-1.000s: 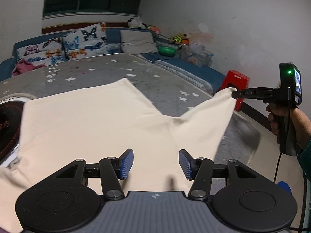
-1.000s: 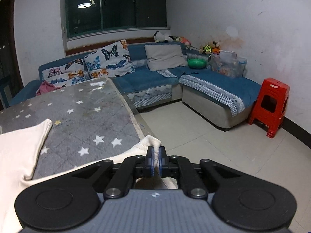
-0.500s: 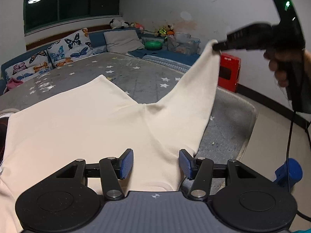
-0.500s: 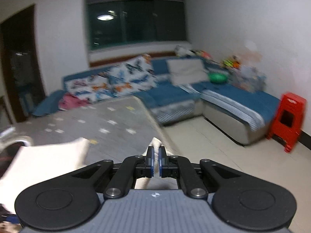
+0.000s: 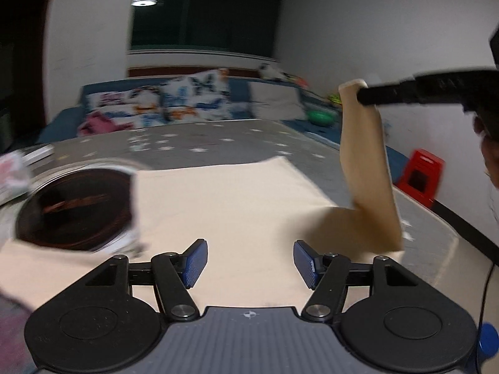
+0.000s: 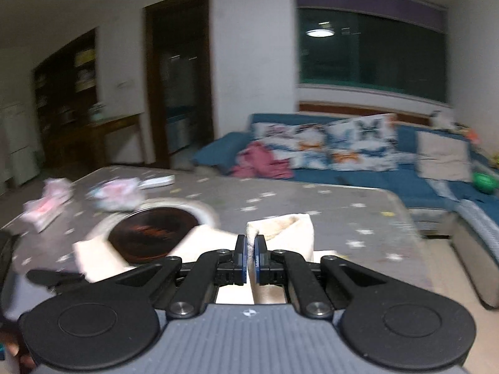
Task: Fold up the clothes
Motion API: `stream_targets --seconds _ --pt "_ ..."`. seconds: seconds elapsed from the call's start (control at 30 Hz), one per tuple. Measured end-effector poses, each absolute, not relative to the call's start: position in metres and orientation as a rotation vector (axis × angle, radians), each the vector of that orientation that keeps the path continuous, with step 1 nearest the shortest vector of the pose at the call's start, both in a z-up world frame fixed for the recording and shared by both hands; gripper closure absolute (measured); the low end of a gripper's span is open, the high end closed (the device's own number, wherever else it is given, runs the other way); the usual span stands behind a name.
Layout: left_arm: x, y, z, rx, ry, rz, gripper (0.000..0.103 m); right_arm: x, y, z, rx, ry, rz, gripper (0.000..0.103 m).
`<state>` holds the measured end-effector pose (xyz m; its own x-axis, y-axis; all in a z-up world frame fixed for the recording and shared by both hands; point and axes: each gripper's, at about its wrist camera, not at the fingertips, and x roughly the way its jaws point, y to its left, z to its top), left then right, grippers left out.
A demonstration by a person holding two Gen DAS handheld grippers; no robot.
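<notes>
A cream garment (image 5: 230, 205) lies spread on the grey star-patterned table (image 5: 218, 143). Its right sleeve (image 5: 368, 168) is lifted high in the air. My right gripper (image 6: 250, 260) is shut on the sleeve's cuff (image 6: 280, 227); it also shows in the left wrist view (image 5: 363, 95), above and right of the garment. My left gripper (image 5: 249, 263) is open and empty, low over the garment's near edge. The garment's left part covers part of a round dark tray (image 5: 75, 208).
Crumpled pink and white cloths (image 6: 115, 193) lie at the table's far left. A blue corner sofa (image 6: 358, 171) with butterfly cushions stands behind the table. A red stool (image 5: 421, 177) stands by the right wall. The table's right edge (image 5: 443, 233) is near.
My right gripper has lifted the sleeve higher and swung it left over the garment. Both views have turned leftward, and the round tray has come into view.
</notes>
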<state>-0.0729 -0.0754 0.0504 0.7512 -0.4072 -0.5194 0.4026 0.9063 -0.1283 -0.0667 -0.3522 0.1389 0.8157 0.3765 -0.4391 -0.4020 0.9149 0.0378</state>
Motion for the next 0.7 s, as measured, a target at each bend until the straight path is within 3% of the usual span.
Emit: stream_targets --seconds 0.37,0.57,0.7 --pt "-0.078 -0.027 0.043 -0.069 0.593 -0.329 0.039 -0.07 -0.256 0.09 -0.142 0.621 0.688 0.098" --pt "-0.083 -0.031 0.042 -0.061 0.592 -0.353 0.04 -0.079 -0.264 0.09 -0.146 0.615 0.687 0.087" --pt "-0.081 -0.041 0.041 -0.047 0.595 -0.389 0.041 -0.081 -0.294 0.092 -0.18 0.622 0.612 0.086"
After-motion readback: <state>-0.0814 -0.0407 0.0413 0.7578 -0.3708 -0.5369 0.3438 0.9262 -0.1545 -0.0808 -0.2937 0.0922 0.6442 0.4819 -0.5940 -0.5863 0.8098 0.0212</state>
